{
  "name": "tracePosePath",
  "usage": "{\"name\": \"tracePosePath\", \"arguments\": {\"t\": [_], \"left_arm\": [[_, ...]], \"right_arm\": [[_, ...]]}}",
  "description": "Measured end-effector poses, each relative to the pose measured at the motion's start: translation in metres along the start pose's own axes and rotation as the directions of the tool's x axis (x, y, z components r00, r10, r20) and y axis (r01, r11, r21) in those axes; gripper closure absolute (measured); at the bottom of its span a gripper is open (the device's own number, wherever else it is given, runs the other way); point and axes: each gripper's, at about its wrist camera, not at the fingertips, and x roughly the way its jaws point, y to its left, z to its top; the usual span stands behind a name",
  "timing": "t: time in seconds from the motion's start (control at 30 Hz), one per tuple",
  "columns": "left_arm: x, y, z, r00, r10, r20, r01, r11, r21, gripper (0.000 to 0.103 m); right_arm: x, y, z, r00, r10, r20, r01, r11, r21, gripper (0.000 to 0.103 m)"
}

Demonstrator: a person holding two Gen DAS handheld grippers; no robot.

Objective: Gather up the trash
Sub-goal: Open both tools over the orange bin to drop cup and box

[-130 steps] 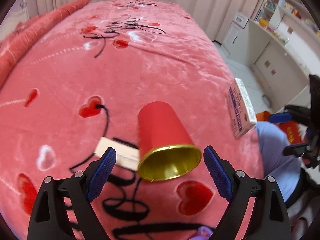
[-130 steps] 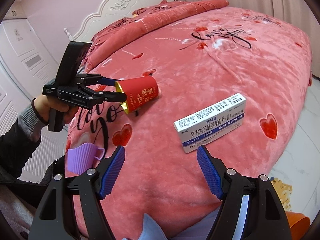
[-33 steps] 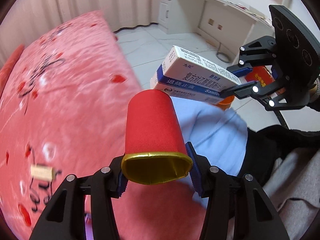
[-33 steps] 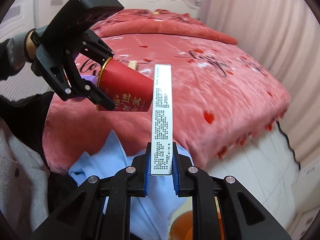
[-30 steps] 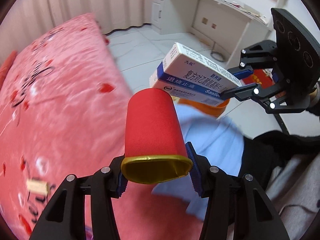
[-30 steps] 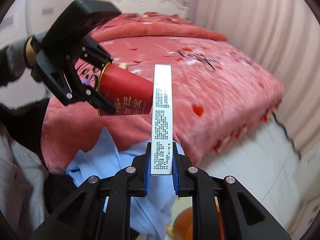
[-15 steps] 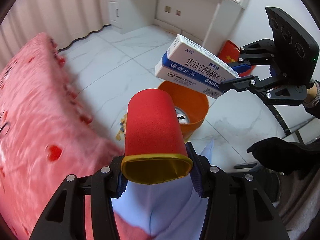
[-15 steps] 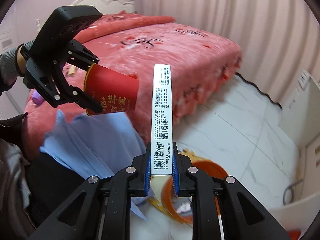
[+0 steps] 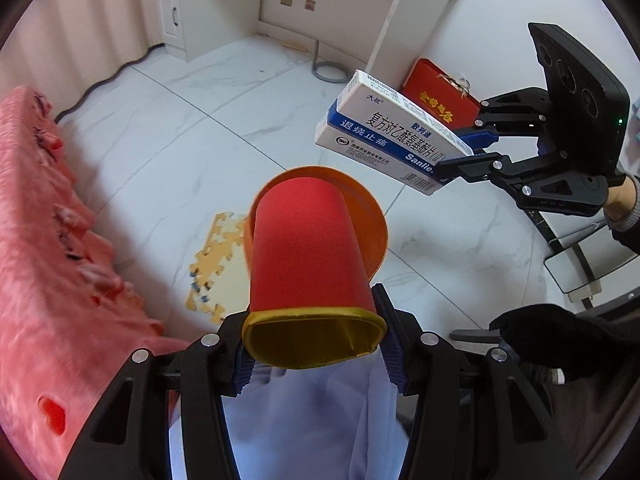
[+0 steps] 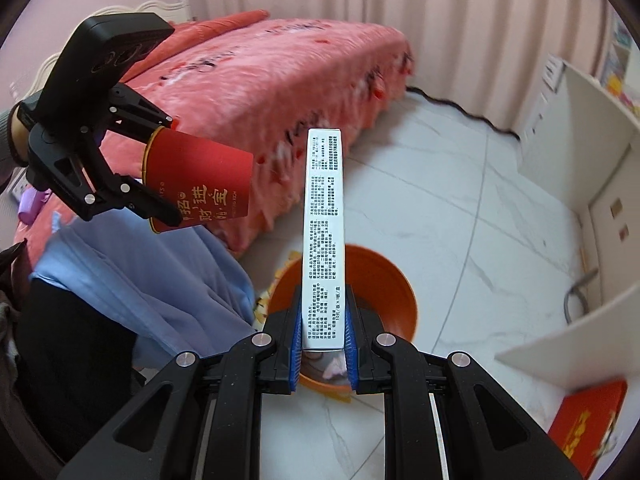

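Observation:
My left gripper (image 9: 314, 346) is shut on a red paper cup (image 9: 306, 256) with a gold rim, its blue pads pressing the rim from both sides. The cup hangs above an orange bin (image 9: 370, 220) on the white floor. In the right wrist view the same red cup (image 10: 200, 184) is held in the air at the left. My right gripper (image 10: 322, 338) is shut on a white and blue medicine box (image 10: 324, 232), held on edge over the orange bin (image 10: 384, 280). The left wrist view shows that medicine box (image 9: 390, 136) up at the right, beyond the bin.
A bed with a pink blanket (image 10: 260, 80) stands behind and to the left of the bin. A yellow foam mat piece (image 9: 212, 256) lies on the floor beside the bin. A white desk (image 10: 576, 216) and a red bag (image 9: 440, 96) stand at the right. Light blue cloth (image 10: 140, 280) covers the person's lap.
Both grippers have swung away from the bed and downward with the cup and the box. The orange bin, seen further off before, now lies right under both items.

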Motion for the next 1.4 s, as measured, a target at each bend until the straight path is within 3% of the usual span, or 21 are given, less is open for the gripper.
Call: {"name": "tracePosePath", "arguments": {"t": [0.4, 0.6, 0.63, 0.9, 1.0, 1.1, 1.17, 1.23, 1.33, 1.4], "left_arm": [[0.058, -0.002, 0.026, 0.996, -0.047, -0.070, 0.044, 0.998, -0.038, 0.048], [0.067, 0.001, 0.035, 0.998, -0.023, -0.060, 0.020, 0.998, -0.056, 0.038], [0.068, 0.001, 0.036, 0.998, -0.019, -0.062, 0.015, 0.998, -0.061, 0.037], [0.076, 0.001, 0.032, 0.996, -0.029, -0.088, 0.023, 0.998, -0.064, 0.037], [0.074, 0.003, 0.028, 0.996, -0.021, -0.092, 0.014, 0.997, -0.070, 0.037], [0.066, 0.004, 0.025, 0.997, -0.011, -0.079, 0.005, 0.997, -0.080, 0.037], [0.054, 0.003, 0.021, 0.998, 0.005, -0.056, -0.009, 0.996, -0.084, 0.026], [0.043, 0.002, 0.016, 0.999, 0.024, -0.037, -0.027, 0.996, -0.083, 0.026], [0.024, 0.000, 0.008, 0.999, 0.050, -0.015, -0.051, 0.994, -0.095, 0.026], [0.009, -0.001, 0.000, 0.998, 0.067, 0.009, -0.066, 0.992, -0.106, 0.020]], "right_arm": [[0.050, -0.055, -0.033, 0.998, 0.041, -0.052, -0.029, 0.975, 0.220, 0.085], [0.071, -0.061, -0.037, 0.996, 0.051, -0.073, -0.030, 0.965, 0.262, 0.080], [0.074, -0.061, -0.036, 0.996, 0.049, -0.075, -0.027, 0.964, 0.265, 0.076], [0.078, -0.055, -0.035, 0.995, 0.065, -0.077, -0.043, 0.965, 0.260, 0.075], [0.075, -0.050, -0.030, 0.995, 0.071, -0.072, -0.050, 0.967, 0.250, 0.075], [0.068, -0.043, -0.024, 0.996, 0.079, -0.053, -0.063, 0.968, 0.245, 0.068], [0.062, -0.037, -0.018, 0.995, 0.088, -0.038, -0.076, 0.969, 0.235, 0.062], [0.056, -0.028, -0.010, 0.996, 0.091, -0.026, -0.083, 0.973, 0.214, 0.060], [0.047, -0.016, 0.001, 0.994, 0.106, -0.002, -0.104, 0.974, 0.203, 0.050], [0.038, -0.003, 0.011, 0.992, 0.124, 0.018, -0.125, 0.975, 0.181, 0.047]]}}
